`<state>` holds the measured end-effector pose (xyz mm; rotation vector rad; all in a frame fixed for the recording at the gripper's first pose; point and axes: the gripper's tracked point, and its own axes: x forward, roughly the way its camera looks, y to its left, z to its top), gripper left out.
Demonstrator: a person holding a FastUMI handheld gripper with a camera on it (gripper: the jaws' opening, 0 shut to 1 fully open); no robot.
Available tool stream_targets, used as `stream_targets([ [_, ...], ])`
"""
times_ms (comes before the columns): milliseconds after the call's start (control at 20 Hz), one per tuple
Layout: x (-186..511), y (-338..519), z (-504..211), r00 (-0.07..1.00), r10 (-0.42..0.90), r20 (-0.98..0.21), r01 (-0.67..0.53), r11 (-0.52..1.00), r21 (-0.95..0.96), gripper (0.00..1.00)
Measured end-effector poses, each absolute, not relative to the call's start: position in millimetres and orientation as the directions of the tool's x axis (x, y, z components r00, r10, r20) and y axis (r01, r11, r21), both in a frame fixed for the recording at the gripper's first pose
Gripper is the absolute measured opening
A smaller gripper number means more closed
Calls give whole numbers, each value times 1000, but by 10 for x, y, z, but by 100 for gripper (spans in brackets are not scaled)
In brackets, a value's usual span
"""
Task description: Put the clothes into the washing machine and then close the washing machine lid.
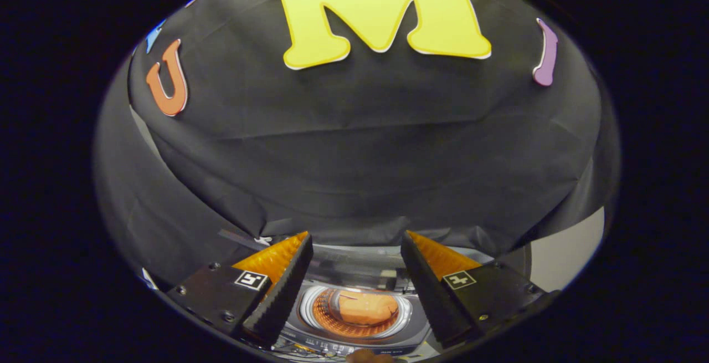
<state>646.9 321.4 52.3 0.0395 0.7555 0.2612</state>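
Black cloth, the booth's wall (354, 147), rises beyond everything else, hanging in folds down to the back of the machine. Below it sits the washing machine (354, 336), a top-loader seen from above, its lid not down over the opening and its control strip running along the near edge. The round drum (324, 318) lies open between the fingers, its bright rim ringing a perforated tub (lit warm inside). A folded orange garment (368, 307) rests in that tub, so the clothes look to be already in. The gripper (357, 246) hovers above, its 2 fingers spread wide apart with nothing between them, the drum framed in the gap.

By my reading the step in hand is closing the lid. Where the lid stands I cannot tell; it may be the dark panel at the back of the opening. To do it well, keep the fingers spread, reach past the drum to the lid's free edge, catch it with 1 finger or a light pinch, and bring it down slowly so it seats flat without trapping cloth at the rim.
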Motion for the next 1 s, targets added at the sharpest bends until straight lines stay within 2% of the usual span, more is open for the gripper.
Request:
stream_targets([
  [400,6769,3308,143,676,228,-701,-184,973,139,100],
  [450,6856,3284,107,699,218,-681,-194,974,113,100],
  [650,6844,3299,102,735,212,-645,-210,974,81,100],
  [1000,6816,3304,55,725,221,-653,-216,972,89,100],
])
